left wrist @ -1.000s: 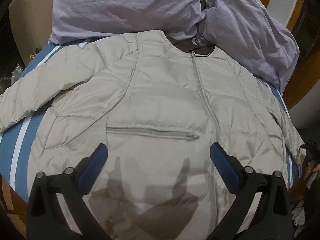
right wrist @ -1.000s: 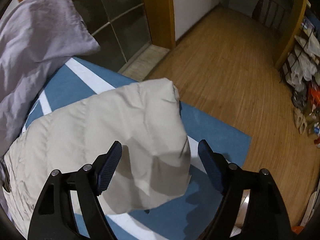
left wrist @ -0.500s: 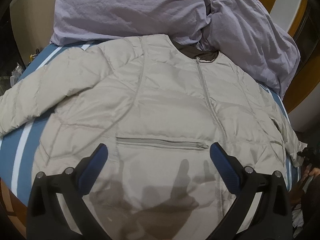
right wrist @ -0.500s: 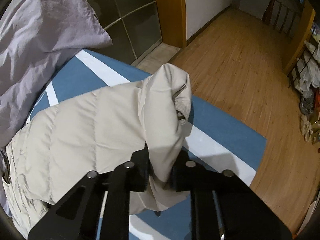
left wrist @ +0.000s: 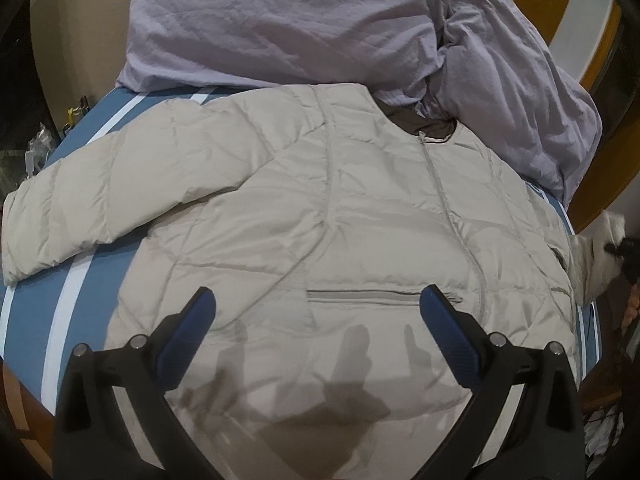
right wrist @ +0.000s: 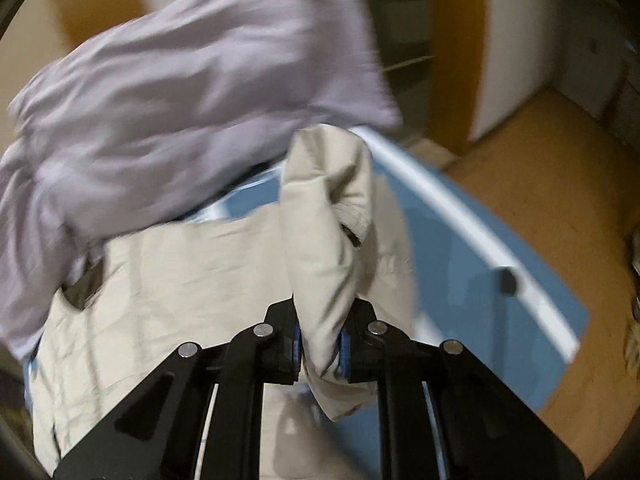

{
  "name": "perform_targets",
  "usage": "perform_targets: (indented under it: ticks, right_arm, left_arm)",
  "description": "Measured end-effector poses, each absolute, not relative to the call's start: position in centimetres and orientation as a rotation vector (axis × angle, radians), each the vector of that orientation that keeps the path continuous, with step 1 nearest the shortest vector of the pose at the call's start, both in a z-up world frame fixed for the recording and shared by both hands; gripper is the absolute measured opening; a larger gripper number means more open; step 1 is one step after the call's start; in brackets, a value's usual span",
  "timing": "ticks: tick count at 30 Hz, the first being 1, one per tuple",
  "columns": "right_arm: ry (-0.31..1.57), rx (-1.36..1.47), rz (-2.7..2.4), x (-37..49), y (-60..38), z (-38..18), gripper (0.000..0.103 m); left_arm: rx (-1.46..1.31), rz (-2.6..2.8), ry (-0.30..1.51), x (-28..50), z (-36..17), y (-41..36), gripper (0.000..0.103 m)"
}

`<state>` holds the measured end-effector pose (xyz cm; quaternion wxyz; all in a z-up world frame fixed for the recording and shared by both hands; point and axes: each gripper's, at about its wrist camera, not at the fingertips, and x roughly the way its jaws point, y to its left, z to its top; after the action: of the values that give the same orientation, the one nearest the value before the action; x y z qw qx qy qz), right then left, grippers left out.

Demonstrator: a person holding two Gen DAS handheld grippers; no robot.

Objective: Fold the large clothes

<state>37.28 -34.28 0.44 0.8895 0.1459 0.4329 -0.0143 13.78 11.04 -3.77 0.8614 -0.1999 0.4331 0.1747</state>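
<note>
The beige quilted jacket (left wrist: 328, 216) lies face up and spread out on a bed with a blue cover (left wrist: 36, 308) that carries pale stripes. Its front is zipped, with the central zipper (left wrist: 452, 216) running from the dark-lined collar at the far end toward the near hem. A horizontal zipped pocket (left wrist: 380, 297) sits on the near part of the front. One sleeve (left wrist: 80, 208) stretches out flat to the left, its cuff near the left edge of the bed.

The other sleeve (right wrist: 324, 248) is raised off the bed at the right side. The right gripper (right wrist: 320, 350) pinches it: the fabric is bunched between the blue pads of the fingers (right wrist: 297, 346), which press on it from both sides, and the cuff end stands up beyond them with a fold drooping to the right. The right wrist view is blurred, so finer detail of the cuff cannot be told.

The left gripper (left wrist: 318, 304) hangs above the near part of the jacket front with its fingers (left wrist: 188, 328) spread wide and nothing between them; their shadow falls on the fabric just above the hem.

Beyond the collar, a crumpled lilac duvet (left wrist: 304, 20) is heaped across the far end of the bed, its edge touching the jacket's neckline and right shoulder. To the right of the bed is a wooden floor (right wrist: 552, 160), with a wooden door frame (right wrist: 452, 52) farther off. No containers can be made out in either view.
</note>
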Motion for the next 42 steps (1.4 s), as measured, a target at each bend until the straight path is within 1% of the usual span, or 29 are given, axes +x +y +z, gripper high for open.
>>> perform_targets:
  ticks: [8,15,22,25,31,34,36,38,39,42]
  right_arm:
    - [1.018,0.22,0.218,38.0,-20.8,-1.6,0.014]
    - [1.076,0.116,0.425,35.1,-10.5,-2.3,0.014]
    - [1.075,0.097,0.52,34.0,-5.3,-1.4,0.014]
    - [1.074,0.105,0.54,33.8,-4.6,-1.0,0.014]
    - [1.126,0.081,0.552,34.0,-2.5,-3.1,0.015]
    - [1.175,0.052,0.548,33.6,-2.0,-4.8,0.021]
    - [1.156,0.047,0.562,33.1,-2.1,-4.2,0.03]
    - [1.143,0.054,0.579,33.0,-2.3,-3.4,0.056]
    - [1.121,0.063,0.585,32.9,-2.6,-2.6,0.058]
    - [1.068,0.09,0.579,33.3,-3.5,-0.5,0.058]
  left_arm:
    - [-0.446,0.408,0.891,11.7,-3.6,13.1,0.101]
    - [-0.464,0.449,0.877,9.9,-3.2,14.8,0.101]
    - [-0.477,0.483,0.867,8.4,-3.0,15.7,0.101]
    - [-0.482,0.494,0.865,8.0,-2.9,16.0,0.101]
    - [-0.487,0.505,0.867,7.5,-2.9,16.1,0.101]
    - [-0.485,0.505,0.868,7.5,-2.8,16.2,0.101]
    - [-0.482,0.505,0.866,7.6,-2.7,16.3,0.101]
    - [-0.485,0.504,0.868,7.6,-2.7,16.4,0.101]
    - [-0.489,0.501,0.869,7.6,-2.7,16.4,0.101]
    - [-0.502,0.495,0.869,7.7,-2.8,16.7,0.101]
